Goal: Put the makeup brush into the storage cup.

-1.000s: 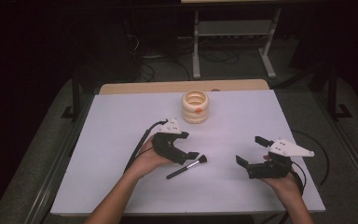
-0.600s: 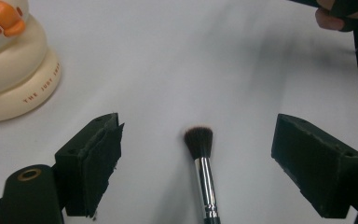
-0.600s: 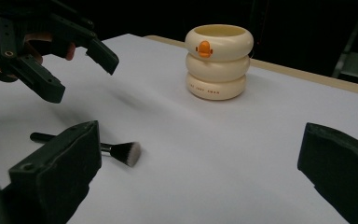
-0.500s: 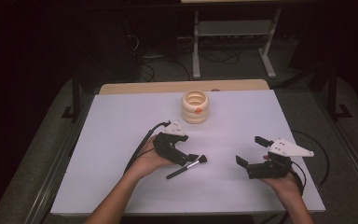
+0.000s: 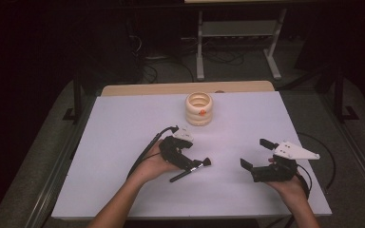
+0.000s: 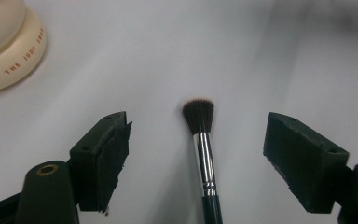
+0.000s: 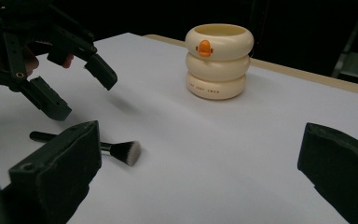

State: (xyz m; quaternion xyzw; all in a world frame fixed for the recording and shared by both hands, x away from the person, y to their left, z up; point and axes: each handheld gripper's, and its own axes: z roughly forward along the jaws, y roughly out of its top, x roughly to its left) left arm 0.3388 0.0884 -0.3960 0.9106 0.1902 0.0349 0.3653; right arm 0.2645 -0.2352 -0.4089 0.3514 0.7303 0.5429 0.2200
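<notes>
Black-handled makeup brush (image 6: 204, 154) flat on white counter (image 5: 123, 123), bristles dark. Left tool (image 5: 190, 160) above it, jaws wide, just been narrowing, brush between them, untouched. Right tool (image 5: 256, 154) spread, nothing held, well apart. Left gripper view reads lettering on cream ringed holder (image 7: 219, 60); right gripper view shows orange beak.

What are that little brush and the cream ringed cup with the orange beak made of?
The brush: dark soft bristles, likely synthetic hair; a shiny silvery collar that looks like metal; a glossy black handle, plastic or lacquered wood, hard to tell. The cup: smooth cream surface with a soft sheen and rounded stacked rings, probably glazed ceramic or moulded plastic. The look alone leaves that open.
</notes>
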